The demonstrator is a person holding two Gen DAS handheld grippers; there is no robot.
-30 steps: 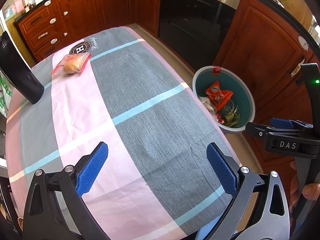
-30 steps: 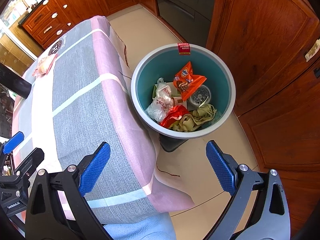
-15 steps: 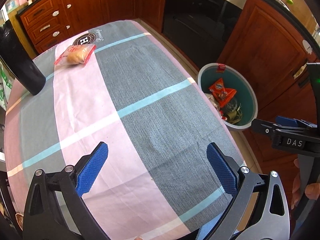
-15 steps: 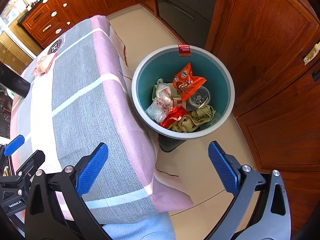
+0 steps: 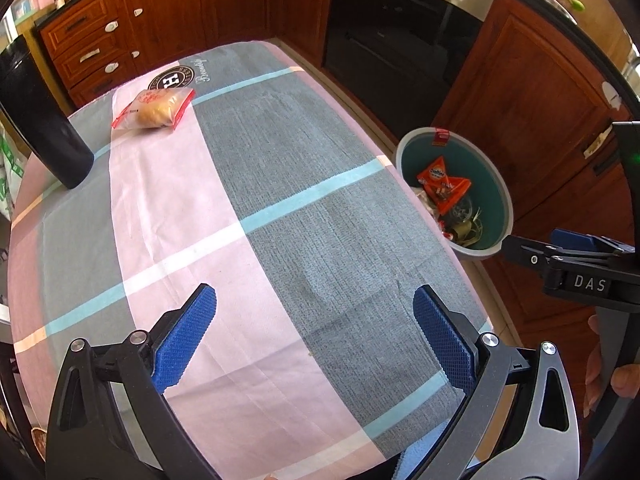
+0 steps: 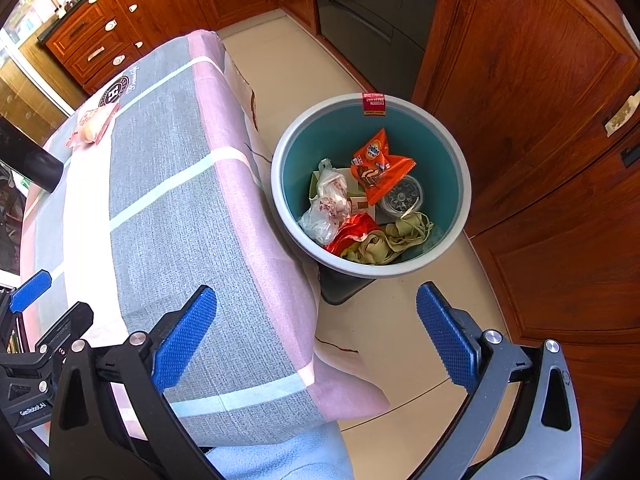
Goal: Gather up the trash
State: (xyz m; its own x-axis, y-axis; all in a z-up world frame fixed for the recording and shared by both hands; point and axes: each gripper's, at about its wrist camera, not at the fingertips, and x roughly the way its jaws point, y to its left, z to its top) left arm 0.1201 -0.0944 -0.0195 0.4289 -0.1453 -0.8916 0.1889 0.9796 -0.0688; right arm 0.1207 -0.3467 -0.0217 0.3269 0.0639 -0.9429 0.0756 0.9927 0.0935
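Checked cloth is covering the surface (image 5: 280,208), where a bun packet (image 5: 154,109) is lying. Both the left gripper (image 5: 314,334) and right gripper (image 6: 316,336) are being held wide open, empty, beside the bin (image 6: 460,200).

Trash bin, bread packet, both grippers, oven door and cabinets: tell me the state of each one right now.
Trash bin: upright, uncovered, partly filled.
Bread packet: lying flat on the tablecloth.
Left gripper: open, empty.
Right gripper: open, empty.
Oven door: closed.
Cabinets: closed.

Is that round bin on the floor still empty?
No, the round teal plastic bin already holds trash, including an orange snack wrapper and a crumpled clear plastic bag.
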